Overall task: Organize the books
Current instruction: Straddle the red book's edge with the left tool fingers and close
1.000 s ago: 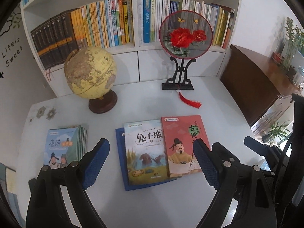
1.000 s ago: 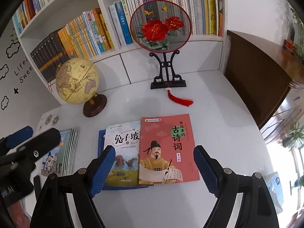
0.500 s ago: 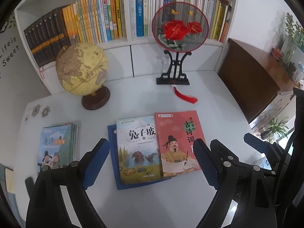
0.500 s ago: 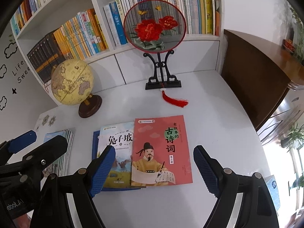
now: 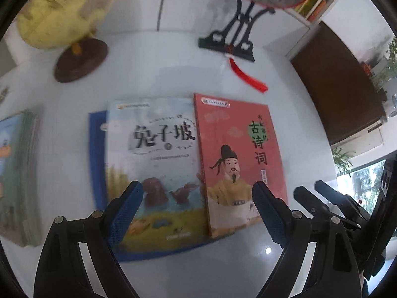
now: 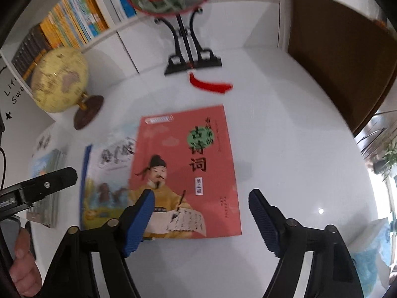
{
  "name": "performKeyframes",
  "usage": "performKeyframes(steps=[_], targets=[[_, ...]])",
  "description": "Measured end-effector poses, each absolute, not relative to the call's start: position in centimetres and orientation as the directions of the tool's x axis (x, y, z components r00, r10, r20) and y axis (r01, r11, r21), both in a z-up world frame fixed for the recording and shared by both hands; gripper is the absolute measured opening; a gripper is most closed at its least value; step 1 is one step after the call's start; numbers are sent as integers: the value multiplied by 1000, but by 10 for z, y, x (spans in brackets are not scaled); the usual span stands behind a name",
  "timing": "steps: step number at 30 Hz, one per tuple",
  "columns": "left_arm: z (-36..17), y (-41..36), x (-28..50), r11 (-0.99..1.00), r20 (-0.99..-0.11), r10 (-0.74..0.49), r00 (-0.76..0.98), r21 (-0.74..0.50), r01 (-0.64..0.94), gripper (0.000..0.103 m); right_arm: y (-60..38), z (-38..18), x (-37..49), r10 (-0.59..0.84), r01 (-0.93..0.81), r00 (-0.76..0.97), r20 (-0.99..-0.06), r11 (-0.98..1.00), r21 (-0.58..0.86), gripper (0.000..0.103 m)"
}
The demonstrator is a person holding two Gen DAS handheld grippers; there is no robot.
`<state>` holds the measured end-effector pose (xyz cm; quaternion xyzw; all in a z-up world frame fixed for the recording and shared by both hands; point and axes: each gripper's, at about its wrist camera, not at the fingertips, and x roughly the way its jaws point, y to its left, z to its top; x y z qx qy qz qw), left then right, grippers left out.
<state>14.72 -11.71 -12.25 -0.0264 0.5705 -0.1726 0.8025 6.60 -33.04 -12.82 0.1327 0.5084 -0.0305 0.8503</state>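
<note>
Books lie flat on the white surface (image 5: 248,268): a red book (image 6: 188,173) with a robed figure on its cover sits at the right, its left edge overlapping a pale-blue book (image 5: 151,164) showing rabbits, which in turn rests on a dark blue book (image 5: 96,154) whose edge shows at the left. Well apart to the left is a stack of thin books (image 5: 17,173). The left tool (image 5: 197,211) hangs over the lower halves of the pale-blue and red covers, its blue pads (image 5: 126,211) spread wide with nothing gripped. The right tool (image 6: 201,219) is over the red book's lower right corner; its jaws have just been closing, yet remain apart, holding nothing. Behind stand a globe (image 6: 60,80), a round fan on a black stand (image 6: 191,57) with a red tassel (image 6: 211,85), and a bookshelf (image 6: 74,27).
</note>
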Motion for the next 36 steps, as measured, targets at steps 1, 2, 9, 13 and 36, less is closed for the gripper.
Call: performKeyframes(steps=[1,2,9,13,36], targets=[[-130,-123,150,943,-916,-287,282,-217,252,88,-331,-136,70,92,182,474,-876,963,200,71],[-136,-130,153,944,-922,-271,276,-198,265,88,-333,-143,74,96,183,467,-879,962,202,71],[-172,-154,165,946,-947,-233,219,-168,277,87,-344,-177,92,113,189,427,-897,959,211,67],[-179,-161,166,950,-951,-225,212,-166,264,87,-345,-187,95,92,183,397,-913,967,177,64],[-184,-182,156,934,-928,-300,219,-239,264,88,-349,-201,98,197,148,415,-888,949,279,50]])
